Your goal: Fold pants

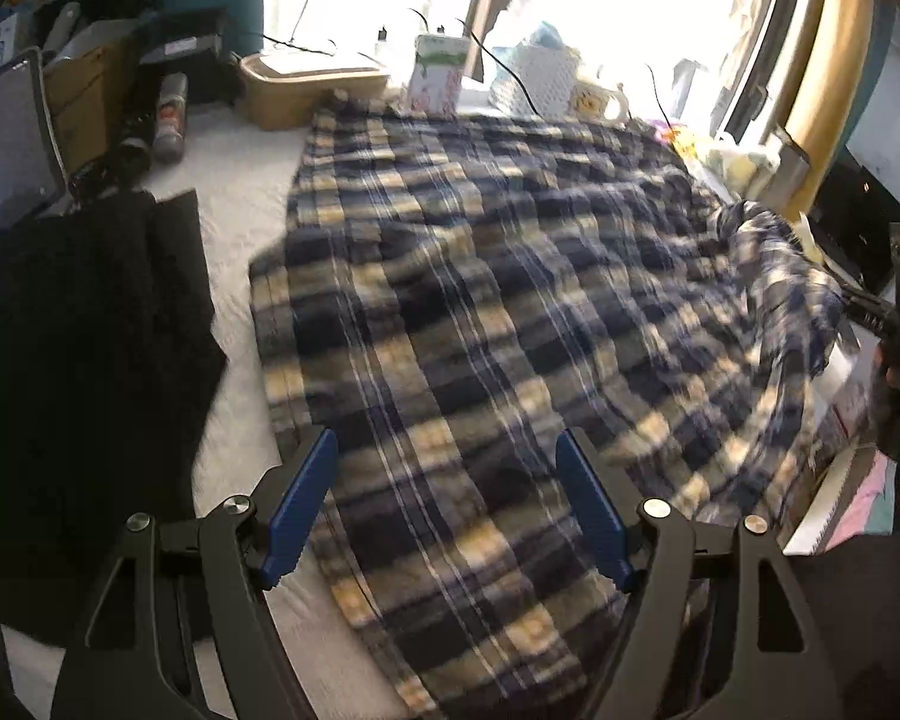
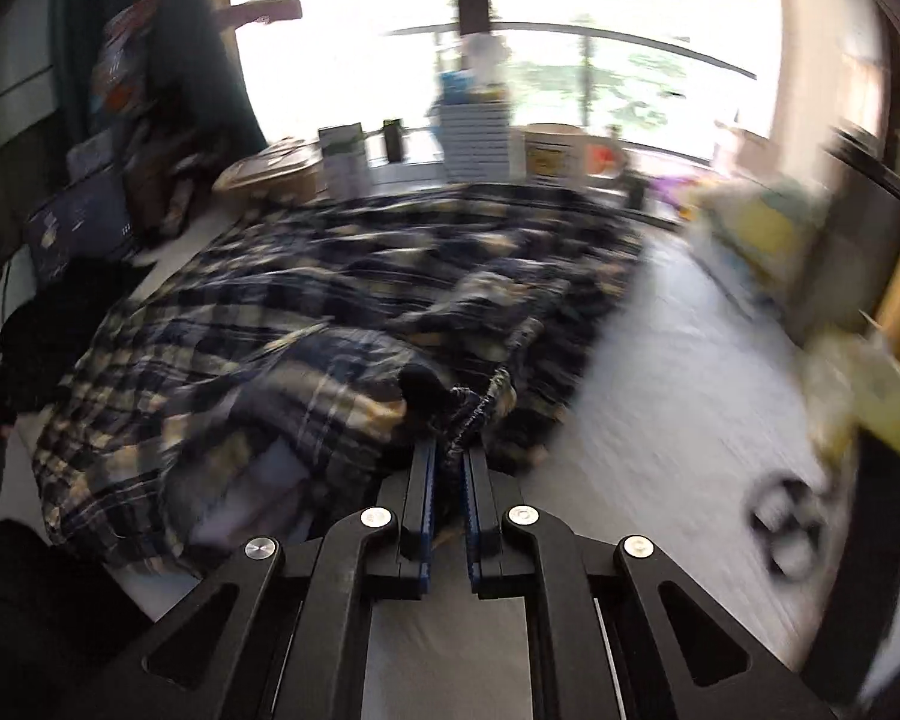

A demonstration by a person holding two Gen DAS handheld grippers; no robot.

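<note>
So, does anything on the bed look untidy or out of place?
Yes. The plaid pants lie flat on the left but are bunched and lifted at the right edge, where the right tongs pinch the cloth.

Right gripper (image 2: pixel 448 462) pinches plaid pants (image 2: pixel 306 300) edge

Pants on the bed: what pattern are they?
The pants are navy, cream and tan plaid; clearest in the left wrist view.

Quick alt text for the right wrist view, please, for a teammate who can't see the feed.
The right gripper is shut on a bunched edge of the plaid pants, which lie rumpled across a white tabletop. The picture is motion-blurred; boxes and a mug stand along a bright window behind.
</note>
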